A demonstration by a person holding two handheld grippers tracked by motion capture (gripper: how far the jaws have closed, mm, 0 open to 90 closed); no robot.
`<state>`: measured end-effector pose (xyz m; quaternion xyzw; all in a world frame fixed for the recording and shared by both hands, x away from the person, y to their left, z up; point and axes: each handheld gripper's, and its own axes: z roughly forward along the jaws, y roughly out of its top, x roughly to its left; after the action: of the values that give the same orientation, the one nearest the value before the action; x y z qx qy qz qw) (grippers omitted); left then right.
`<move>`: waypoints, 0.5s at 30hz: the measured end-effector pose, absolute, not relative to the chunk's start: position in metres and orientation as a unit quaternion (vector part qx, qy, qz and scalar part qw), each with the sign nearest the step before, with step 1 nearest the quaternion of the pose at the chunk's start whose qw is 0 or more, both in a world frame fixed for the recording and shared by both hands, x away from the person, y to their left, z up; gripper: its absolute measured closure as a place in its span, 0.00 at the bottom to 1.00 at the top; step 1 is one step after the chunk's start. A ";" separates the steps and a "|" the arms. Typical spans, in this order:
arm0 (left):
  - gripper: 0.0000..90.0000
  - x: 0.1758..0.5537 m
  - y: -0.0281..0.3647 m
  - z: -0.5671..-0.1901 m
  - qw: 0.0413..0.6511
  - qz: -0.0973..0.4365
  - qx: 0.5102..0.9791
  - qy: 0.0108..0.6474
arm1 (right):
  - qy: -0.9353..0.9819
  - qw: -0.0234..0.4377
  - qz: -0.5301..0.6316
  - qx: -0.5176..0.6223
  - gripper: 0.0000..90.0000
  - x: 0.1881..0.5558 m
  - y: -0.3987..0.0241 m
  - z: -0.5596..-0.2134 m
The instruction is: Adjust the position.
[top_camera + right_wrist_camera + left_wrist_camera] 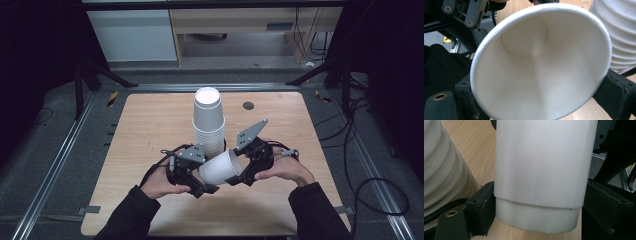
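A single white paper cup [219, 167] lies on its side in the air between both grippers, just in front of the upside-down cup stack [208, 120] on the wooden table [150, 125]. The right gripper [243, 172] has its fingers pinching the cup's rim. The left gripper [202, 180] has its fingers spread around the base, seemingly touching.

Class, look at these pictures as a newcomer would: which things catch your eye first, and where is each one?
First, the single white paper cup lying on its side between the left claw and the right claw, at the table's near middle. Right behind it stands the tall stack of upturned cups on the wooden table. The right gripper view looks straight into the cup's open mouth.
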<state>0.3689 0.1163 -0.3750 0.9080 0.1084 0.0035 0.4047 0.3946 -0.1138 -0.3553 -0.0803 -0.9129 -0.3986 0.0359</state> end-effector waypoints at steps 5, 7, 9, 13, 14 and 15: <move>0.17 0.369 0.112 -0.375 0.403 0.006 0.909 0.105 | -0.915 0.040 -0.394 -0.074 0.12 0.394 -0.109 -0.357; 0.19 0.370 0.111 -0.375 0.404 0.008 0.909 0.104 | -0.915 0.043 -0.395 -0.072 0.12 0.395 -0.107 -0.358; 0.20 0.370 0.111 -0.375 0.402 0.009 0.909 0.105 | -0.915 0.044 -0.394 -0.072 0.12 0.395 -0.106 -0.358; 0.24 0.369 0.112 -0.375 0.401 0.011 0.911 0.101 | -0.916 0.047 -0.392 -0.070 0.12 0.395 -0.104 -0.359; 0.24 0.369 0.112 -0.375 0.401 0.011 0.910 0.101 | -0.916 0.047 -0.393 -0.069 0.12 0.395 -0.104 -0.359; 0.25 0.369 0.113 -0.375 0.401 0.011 0.910 0.100 | -0.916 0.047 -0.393 -0.069 0.12 0.395 -0.104 -0.359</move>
<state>0.3692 0.1125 -0.3750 0.9104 0.0997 0.0106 0.4015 0.3946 -0.1038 -0.3589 -0.0690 -0.9159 -0.3927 0.0468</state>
